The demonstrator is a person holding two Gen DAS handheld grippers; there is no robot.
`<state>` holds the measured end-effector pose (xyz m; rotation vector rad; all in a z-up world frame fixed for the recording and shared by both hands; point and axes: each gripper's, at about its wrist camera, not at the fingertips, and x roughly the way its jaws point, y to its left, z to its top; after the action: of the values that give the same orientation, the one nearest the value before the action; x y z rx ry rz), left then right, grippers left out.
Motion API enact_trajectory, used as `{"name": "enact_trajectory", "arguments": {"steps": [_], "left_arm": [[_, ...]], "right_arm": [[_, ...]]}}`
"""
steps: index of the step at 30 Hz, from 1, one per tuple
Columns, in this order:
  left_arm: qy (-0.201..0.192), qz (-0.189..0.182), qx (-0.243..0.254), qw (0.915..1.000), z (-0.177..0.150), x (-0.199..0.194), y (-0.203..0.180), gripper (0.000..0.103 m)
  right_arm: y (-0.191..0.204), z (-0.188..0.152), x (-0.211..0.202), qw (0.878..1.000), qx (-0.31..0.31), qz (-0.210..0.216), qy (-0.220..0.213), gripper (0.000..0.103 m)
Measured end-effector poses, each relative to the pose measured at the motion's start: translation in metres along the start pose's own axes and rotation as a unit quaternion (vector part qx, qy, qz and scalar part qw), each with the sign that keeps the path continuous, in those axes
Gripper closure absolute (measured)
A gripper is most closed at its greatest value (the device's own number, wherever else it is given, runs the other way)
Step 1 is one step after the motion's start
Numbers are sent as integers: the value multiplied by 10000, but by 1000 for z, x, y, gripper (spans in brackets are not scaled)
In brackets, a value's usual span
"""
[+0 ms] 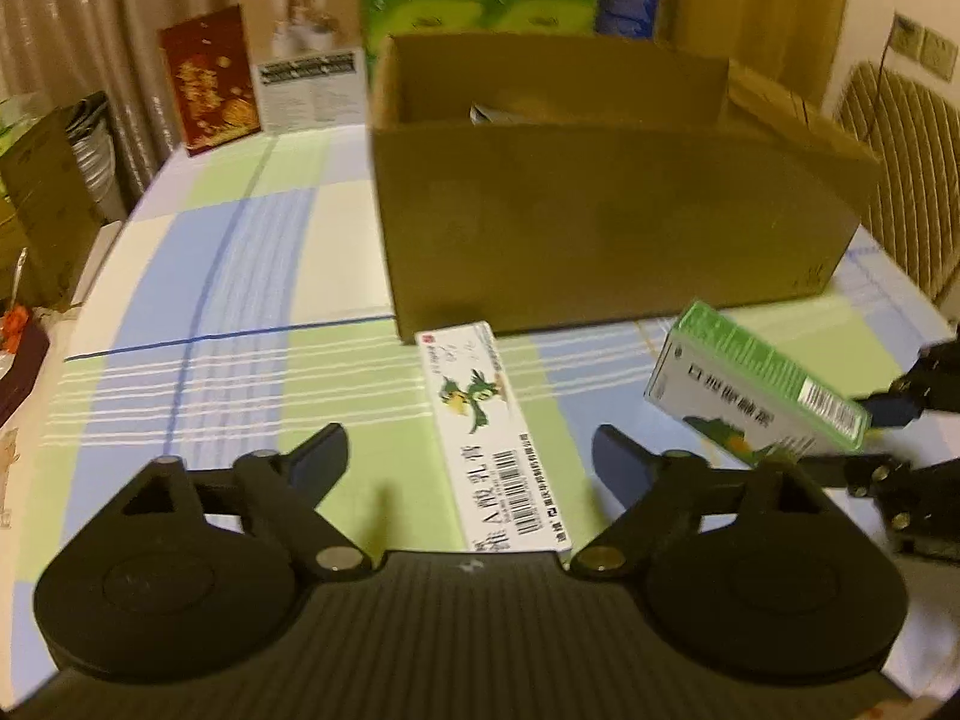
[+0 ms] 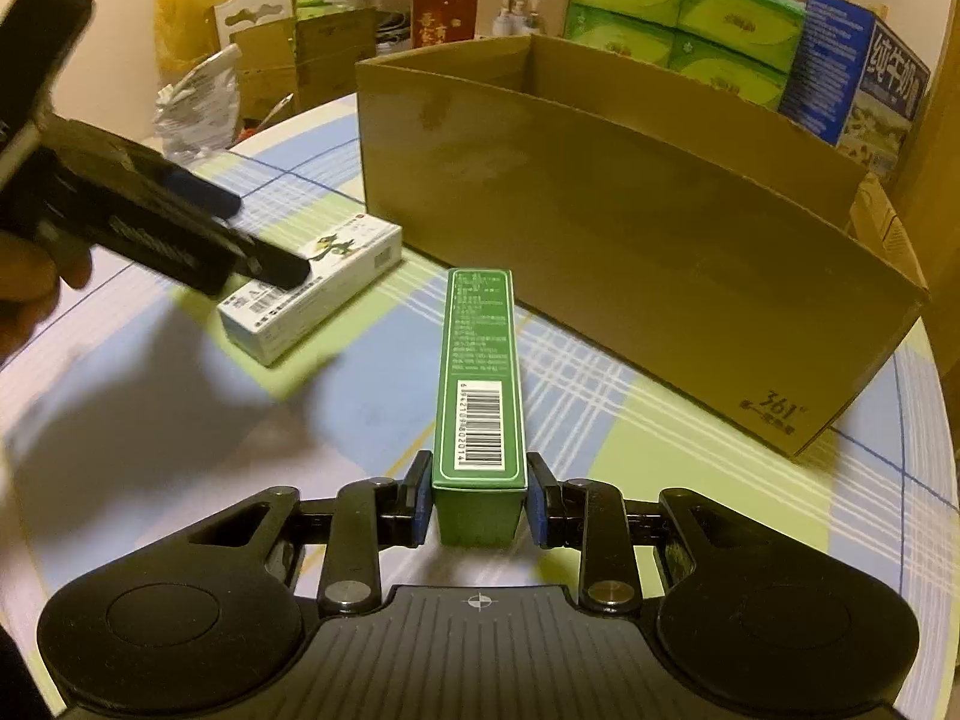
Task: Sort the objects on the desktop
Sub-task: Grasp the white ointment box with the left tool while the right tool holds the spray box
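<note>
Right claw (image 2: 478,501) clenched on the near end of the green box (image 2: 478,384), blue pads squeezing both long sides, box lifted off the surface (image 2: 690,438) and pointing straight ahead. Left claw (image 1: 470,456) spread wide and empty, hovering low over the white box (image 1: 489,438), which lies flat between and just ahead of its two fingers.

Cardboard box (image 2: 630,228) stands ahead and to the right of the right claw, top open, near wall tall; something pale inside, too dim to name.

Likely step in hand: carry the green box over that near wall and drop it inside. To do it well:
- Raise first, then travel forward; far tip of the green box sticks out well beyond the claw and would strike the wall if carried low.
- Keep the squeeze steady; grip sits at one end only, so the long free end may droop or swing.
- Release only once the whole box is past the rim.
- Stay clear of the left claw, close by on the left.

For the left claw: line the fingers up across the white box's narrow sides before closing.
</note>
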<state>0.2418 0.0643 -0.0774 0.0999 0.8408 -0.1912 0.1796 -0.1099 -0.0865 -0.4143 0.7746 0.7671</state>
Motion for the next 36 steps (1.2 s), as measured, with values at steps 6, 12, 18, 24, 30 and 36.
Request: {"name": "enact_trajectory", "arguments": {"steps": [6, 12, 18, 24, 30, 36], "left_arm": [[294, 2, 135, 9995, -1, 26, -6, 42], [445, -7, 168, 9989, -3, 32, -7, 70], [432, -261, 262, 9984, -11, 11, -21, 70], [366, -438, 607, 9965, -28, -12, -56, 70], [372, -669, 746, 9943, -52, -25, -89, 70], [278, -747, 674, 9945, -54, -28, -95, 68]], "right_arm": [[-4, 1, 5, 9999, -116, -25, -95, 58], [-10, 12, 15, 9999, -5, 6, -163, 57], [-12, 9, 7, 9999, 140, 54, -51, 75], [-17, -13, -25, 9992, 365, -108, 71, 76], [-25, -45, -57, 9969, 673, -228, 327, 75], [-41, -58, -69, 9949, 966, -240, 152, 57]]}}
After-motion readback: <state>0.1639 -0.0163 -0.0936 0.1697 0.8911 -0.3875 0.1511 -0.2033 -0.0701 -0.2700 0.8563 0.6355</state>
